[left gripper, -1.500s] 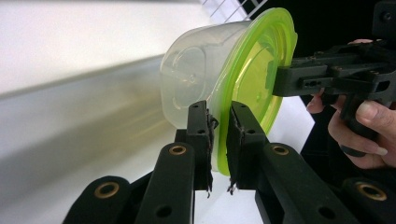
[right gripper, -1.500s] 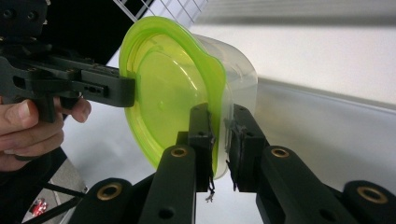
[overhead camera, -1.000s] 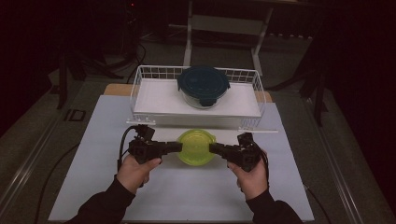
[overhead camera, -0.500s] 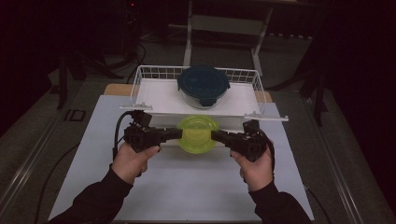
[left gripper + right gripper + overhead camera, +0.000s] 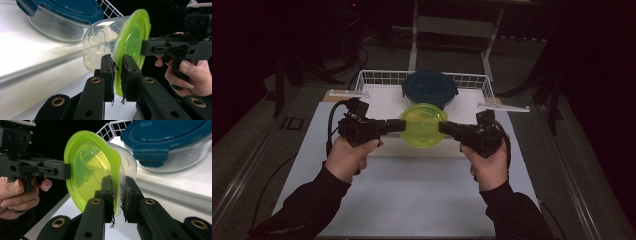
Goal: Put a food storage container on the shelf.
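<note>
the green-lidded container hangs in the air just in front of the white wire basket, held level with its lime lid facing up and its clear tub beneath; it is round, so no long axis shows, and the line between the two grips runs side to side across the table. the left gripper has its fingers closed narrow on the lid's rim at the container's left edge, and the right gripper pinches the rim at the opposite edge the same way, fingers drawn tight on the green lip. in both gripper views the container appears tipped on its side, since those cameras turn with the hands. the blue-lidded container sits inside the basket, right behind the green one, its near part hidden by the green lid in the high view. the tub's contents are hard to make out through the glare. the table is covered in a pale sheet, brightly lit, while the room beyond the basket is dark, with a metal stand and floor cables barely visible.
</note>
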Motion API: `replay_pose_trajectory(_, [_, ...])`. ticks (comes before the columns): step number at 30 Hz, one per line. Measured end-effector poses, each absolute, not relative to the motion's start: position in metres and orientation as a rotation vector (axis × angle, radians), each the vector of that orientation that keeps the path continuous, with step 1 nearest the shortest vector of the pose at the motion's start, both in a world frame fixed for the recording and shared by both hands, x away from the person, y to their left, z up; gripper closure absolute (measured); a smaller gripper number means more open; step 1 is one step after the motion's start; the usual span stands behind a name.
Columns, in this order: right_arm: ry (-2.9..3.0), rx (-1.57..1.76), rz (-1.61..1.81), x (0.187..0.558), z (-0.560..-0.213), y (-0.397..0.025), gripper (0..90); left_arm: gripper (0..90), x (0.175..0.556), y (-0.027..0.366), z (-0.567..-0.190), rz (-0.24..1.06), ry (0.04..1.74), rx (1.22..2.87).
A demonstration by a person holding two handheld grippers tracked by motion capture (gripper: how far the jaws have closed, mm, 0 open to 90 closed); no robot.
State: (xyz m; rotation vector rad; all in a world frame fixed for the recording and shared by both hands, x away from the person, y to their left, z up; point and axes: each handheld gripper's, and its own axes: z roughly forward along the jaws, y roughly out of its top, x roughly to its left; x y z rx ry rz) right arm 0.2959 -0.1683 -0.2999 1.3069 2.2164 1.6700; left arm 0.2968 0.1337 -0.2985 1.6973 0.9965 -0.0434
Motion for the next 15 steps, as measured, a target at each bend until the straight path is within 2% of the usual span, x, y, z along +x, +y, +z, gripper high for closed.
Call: replay_pose_trajectory(15, [2.141,1.295,1.677,0.320,-0.262,-0.170,80.5,80.4,0.329,0.129,-0.261,-0.007,0.962,1.690])
